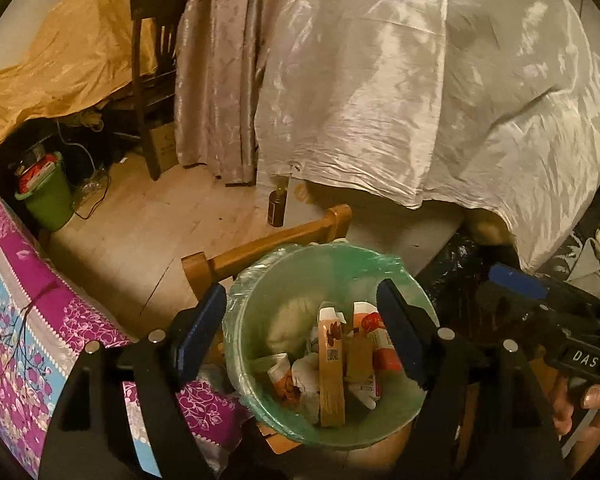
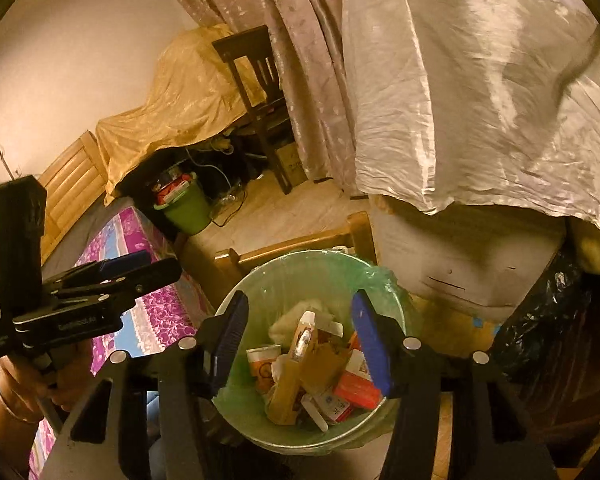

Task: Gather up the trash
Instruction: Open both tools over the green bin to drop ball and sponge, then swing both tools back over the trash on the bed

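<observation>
Currently, I see both the left gripper (image 1: 300, 332) and the right gripper (image 2: 298, 340) poised above the lined trash bin (image 1: 396, 424), jaws parted and holding nothing. The trash (image 1: 332, 364), cartons, tubes and crumpled paper, lies inside the bin beside the floral bedcover (image 1: 28, 312).

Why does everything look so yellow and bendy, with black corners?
Left wrist view: warm lamp light tints the floor yellow, the fisheye lens bends the edges and leaves black corners, and the white sheet shines with glare. Right wrist view: same orange tint and curving, the sheet's upper right looks smeared, while the bin stays fairly sharp.
</observation>
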A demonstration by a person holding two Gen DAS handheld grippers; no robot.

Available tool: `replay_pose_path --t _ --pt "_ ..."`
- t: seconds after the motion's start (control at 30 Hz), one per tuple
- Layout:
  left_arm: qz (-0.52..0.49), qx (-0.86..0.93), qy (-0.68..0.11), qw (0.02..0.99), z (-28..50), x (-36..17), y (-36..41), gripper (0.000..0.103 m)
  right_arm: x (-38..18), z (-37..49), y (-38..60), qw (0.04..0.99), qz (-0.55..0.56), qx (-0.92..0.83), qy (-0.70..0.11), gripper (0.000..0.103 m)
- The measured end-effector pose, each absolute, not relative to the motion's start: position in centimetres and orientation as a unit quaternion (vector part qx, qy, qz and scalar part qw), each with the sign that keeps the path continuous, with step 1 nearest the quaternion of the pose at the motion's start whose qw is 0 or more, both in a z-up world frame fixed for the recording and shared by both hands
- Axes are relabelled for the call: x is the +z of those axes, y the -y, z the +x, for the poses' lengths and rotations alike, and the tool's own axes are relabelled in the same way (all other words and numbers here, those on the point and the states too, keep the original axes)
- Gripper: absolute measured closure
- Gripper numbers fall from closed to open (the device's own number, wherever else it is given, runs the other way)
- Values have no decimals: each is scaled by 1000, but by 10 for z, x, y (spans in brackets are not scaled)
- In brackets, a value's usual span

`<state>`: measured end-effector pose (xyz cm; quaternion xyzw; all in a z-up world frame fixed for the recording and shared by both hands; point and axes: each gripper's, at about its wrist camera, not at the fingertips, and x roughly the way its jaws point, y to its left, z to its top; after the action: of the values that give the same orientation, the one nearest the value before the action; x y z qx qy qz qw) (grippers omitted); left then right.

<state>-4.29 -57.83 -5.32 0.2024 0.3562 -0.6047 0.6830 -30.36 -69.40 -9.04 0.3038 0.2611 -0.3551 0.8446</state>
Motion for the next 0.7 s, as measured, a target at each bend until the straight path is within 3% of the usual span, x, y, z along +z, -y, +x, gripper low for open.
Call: replay_pose_path --t 0.33,0.7 --pt "205 -570 -320 729 -24 -50 539 29 -84 -287 674 860 281 -340 -256 47" --pt "205 -417 -298 834 54 -86 399 29 -103 -178 587 898 214 -255 -289 47"
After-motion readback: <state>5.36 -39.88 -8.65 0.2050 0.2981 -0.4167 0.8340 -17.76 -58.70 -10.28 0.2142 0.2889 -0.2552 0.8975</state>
